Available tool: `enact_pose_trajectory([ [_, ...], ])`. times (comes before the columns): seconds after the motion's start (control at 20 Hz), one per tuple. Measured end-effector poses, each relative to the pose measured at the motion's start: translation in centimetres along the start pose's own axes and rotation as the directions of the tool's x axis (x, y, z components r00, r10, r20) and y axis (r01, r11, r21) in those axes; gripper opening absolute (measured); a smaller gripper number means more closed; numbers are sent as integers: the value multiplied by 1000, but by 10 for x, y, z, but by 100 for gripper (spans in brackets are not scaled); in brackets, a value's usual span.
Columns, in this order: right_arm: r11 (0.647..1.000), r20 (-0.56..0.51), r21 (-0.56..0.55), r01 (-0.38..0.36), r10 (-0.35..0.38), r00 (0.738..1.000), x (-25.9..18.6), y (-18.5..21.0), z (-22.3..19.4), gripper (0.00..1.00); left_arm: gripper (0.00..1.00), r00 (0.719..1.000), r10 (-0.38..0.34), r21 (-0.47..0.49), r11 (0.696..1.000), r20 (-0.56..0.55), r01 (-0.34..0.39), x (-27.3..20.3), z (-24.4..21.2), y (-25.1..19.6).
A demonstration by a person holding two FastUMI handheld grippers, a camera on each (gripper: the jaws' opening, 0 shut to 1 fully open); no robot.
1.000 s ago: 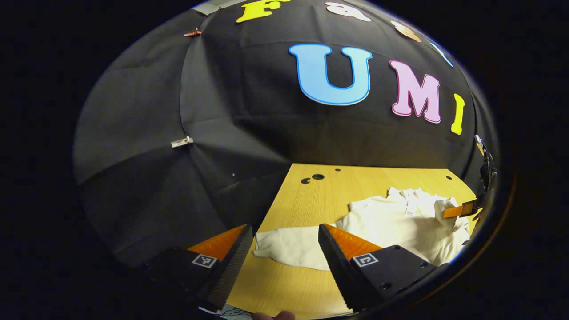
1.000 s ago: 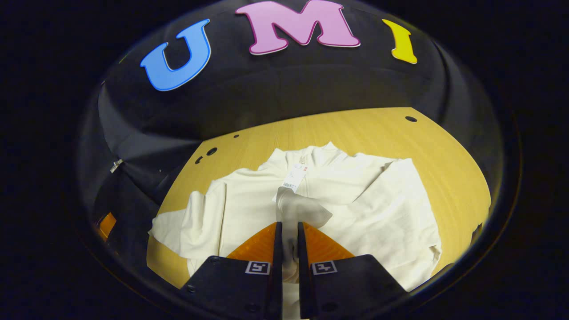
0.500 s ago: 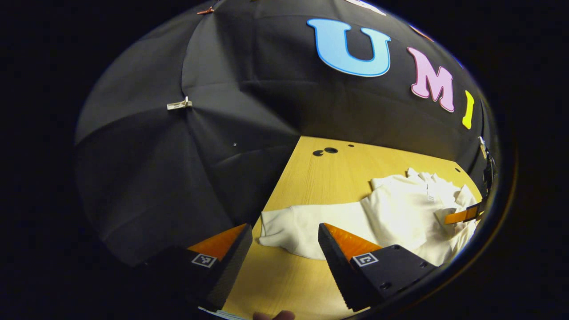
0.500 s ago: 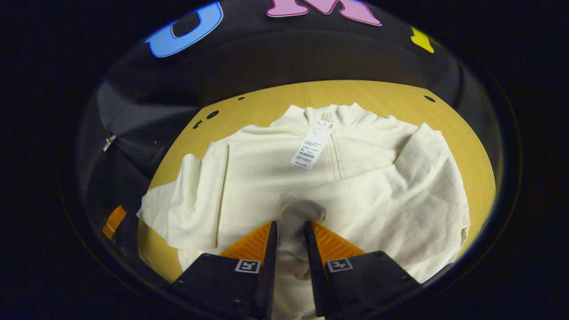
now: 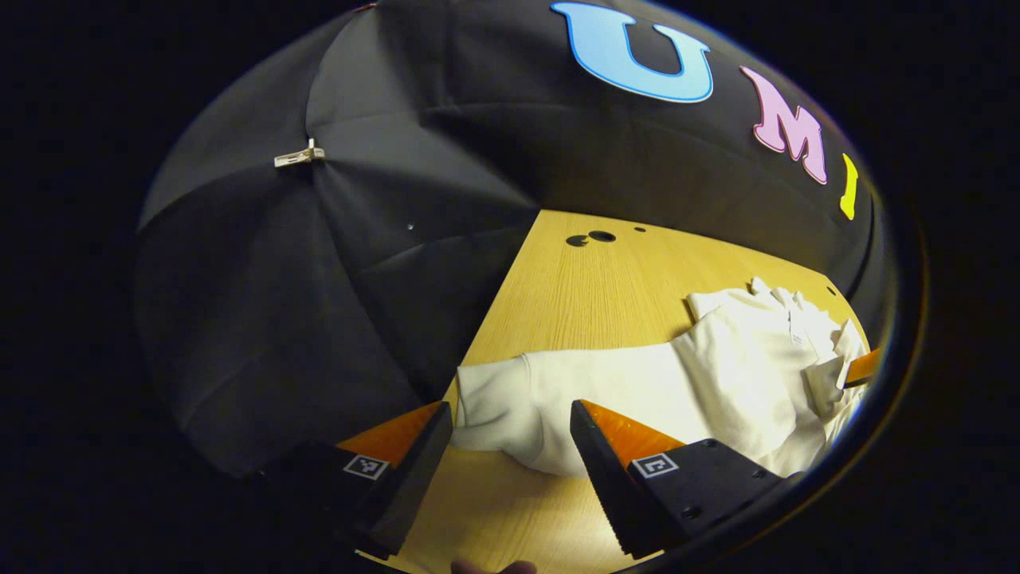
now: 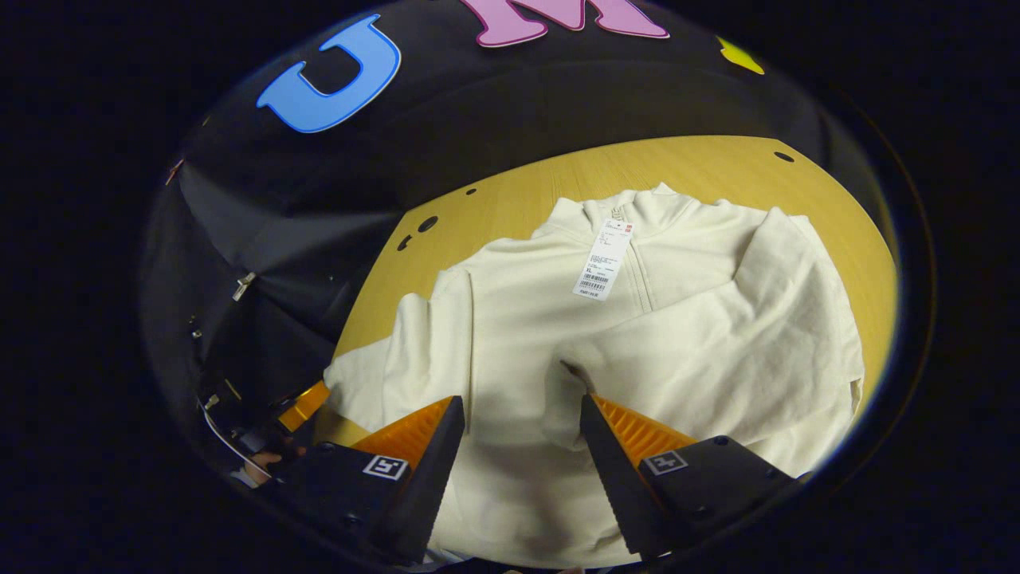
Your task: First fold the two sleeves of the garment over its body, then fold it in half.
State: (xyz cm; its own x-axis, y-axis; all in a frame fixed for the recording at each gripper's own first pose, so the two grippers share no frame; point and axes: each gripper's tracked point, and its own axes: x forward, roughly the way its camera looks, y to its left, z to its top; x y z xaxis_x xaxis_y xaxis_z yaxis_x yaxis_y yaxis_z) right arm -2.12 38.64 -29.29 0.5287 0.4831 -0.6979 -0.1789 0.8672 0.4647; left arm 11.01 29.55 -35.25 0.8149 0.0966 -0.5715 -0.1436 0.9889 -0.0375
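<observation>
A cream garment lies on the bench. Right gripper gapes above the folded sleeve. Left gripper, also agape, must pinch the outstretched sleeve ahead.

The left gripper ends in two wedge-shaped fingers that taper to points, with finely toothed inner faces. Behind each tip sits a blocky carrier bearing a square black-and-white marker and small round screws. The right gripper is built alike, with ribbed upper faces, toothed inner edges and one marker on each carrier.
</observation>
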Motion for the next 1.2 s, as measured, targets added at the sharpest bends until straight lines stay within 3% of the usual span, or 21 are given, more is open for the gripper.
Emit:
enact_pose_trajectory([
  [0.15, 1000, -13, 7, 5, -5, 1000, -29, -14, -4, 90, 95, 999, 5, -2, 1000, -33, -5, 11, -5, -2],
  [0.45, 978, -48, -52, 203, -206, 977, -53, -102, -36, 90, 98, 997, -2, 29, 1000, -78, 4, 25, -15, -5],
  [0.65, 970, -73, -22, 242, -243, 967, -63, -123, -53, 90, 97, 996, -6, 32, 999, -92, 9, 27, -17, -8],
  [0.7, 969, -73, -22, 246, -247, 966, -65, -126, -53, 90, 83, 996, -12, 29, 999, -92, 15, 28, -17, -10],
  [0.75, 967, -69, -25, 254, -255, 965, -68, -128, -53, 91, 80, 995, -16, 35, 999, -94, 19, 30, -17, -12],
  [0.9, 963, -43, -36, 269, -270, 962, -74, -133, -44, 91, 31, 995, -25, 51, 998, -98, 30, 33, -13, -15],
  [1.0, 964, -31, -24, 264, -265, 964, -77, -133, -40, 91, 19, 994, -31, 46, 998, -106, 36, 32, -9, -17],
  [1.1, 965, -29, -12, 261, -261, 965, -82, -136, -40, 91, 13, 991, -68, -4, 998, -116, 68, 22, -3, -26],
  [1.2, 966, -21, -6, 260, -260, 965, -87, -141, -37, 91, 12, 995, -90, -31, 996, -50, 88, 5, 18, -35],
])
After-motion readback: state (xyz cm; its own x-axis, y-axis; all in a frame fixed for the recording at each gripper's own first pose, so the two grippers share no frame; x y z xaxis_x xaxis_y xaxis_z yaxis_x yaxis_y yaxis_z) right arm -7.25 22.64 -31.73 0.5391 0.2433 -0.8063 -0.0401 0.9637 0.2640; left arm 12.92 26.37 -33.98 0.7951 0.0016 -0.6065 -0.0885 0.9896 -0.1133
